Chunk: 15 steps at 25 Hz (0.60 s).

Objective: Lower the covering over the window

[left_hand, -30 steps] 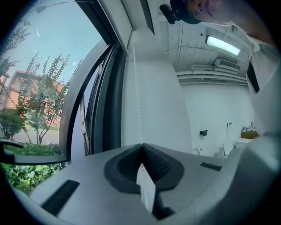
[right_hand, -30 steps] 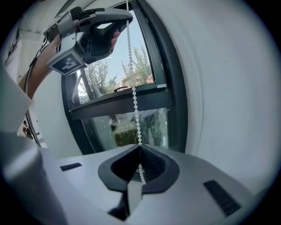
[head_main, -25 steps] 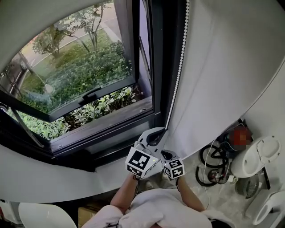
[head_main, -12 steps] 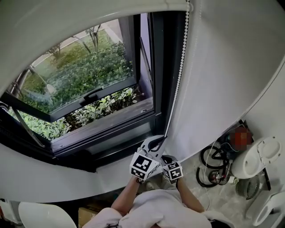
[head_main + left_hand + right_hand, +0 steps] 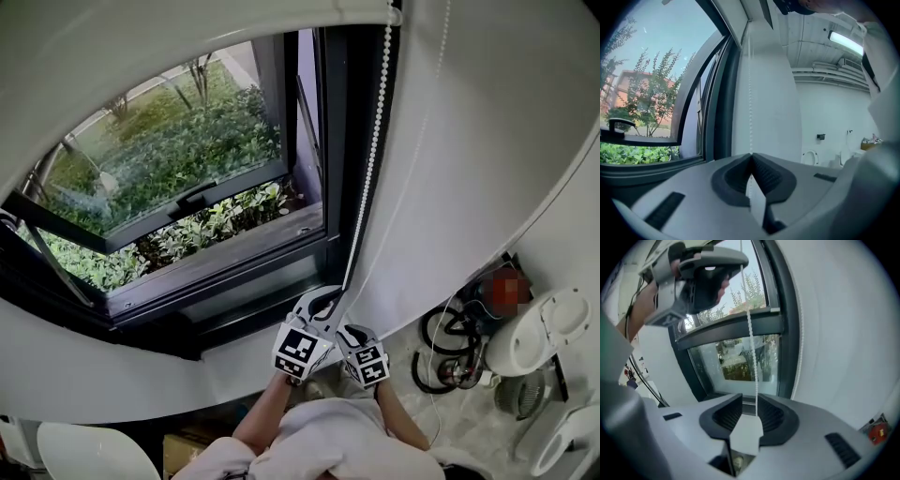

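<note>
Currently the window (image 5: 178, 178) is covered only along its top edge by the blind (image 5: 159, 42), which shows in the head view alone. The bead chain (image 5: 376, 122) hangs by the right frame. The left gripper (image 5: 751, 161) is clamped on it. Lower down, the right gripper (image 5: 747, 403) has just been opening its jaws, with the chain free between them.

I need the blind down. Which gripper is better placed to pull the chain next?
Likely left. The left gripper is shut on the chain, above the right gripper, whose fingers have just been opening; the chain hangs loose between them.
</note>
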Each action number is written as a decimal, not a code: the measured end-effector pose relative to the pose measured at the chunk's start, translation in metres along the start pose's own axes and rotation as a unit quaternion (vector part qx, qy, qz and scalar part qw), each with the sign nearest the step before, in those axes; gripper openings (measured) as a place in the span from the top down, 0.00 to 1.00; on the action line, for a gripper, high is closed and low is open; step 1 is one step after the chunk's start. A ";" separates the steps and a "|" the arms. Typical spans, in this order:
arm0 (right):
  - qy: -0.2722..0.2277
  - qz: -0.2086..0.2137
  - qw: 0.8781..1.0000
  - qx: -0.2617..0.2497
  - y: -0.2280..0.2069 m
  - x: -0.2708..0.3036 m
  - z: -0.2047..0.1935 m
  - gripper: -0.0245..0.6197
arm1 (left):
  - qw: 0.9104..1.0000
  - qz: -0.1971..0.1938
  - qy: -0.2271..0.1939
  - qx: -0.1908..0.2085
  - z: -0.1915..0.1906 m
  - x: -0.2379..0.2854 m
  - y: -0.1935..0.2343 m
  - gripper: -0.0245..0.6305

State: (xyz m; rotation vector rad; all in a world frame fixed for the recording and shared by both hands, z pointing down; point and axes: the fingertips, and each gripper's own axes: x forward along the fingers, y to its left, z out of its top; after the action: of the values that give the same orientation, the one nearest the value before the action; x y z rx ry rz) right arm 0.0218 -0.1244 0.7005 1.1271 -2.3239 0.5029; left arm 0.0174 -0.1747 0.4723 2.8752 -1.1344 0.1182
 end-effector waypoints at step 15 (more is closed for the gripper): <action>-0.221 -0.041 0.969 -0.106 0.002 -0.155 0.229 0.81 | 1.000 0.003 -0.002 0.007 0.001 -0.006 0.002 0.94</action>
State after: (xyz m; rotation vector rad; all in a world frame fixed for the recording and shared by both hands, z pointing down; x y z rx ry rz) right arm 0.0386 -0.1485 0.4254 1.3266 -2.6093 -0.0402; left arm 0.0114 -0.1718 0.4709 2.8854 -1.1487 0.1209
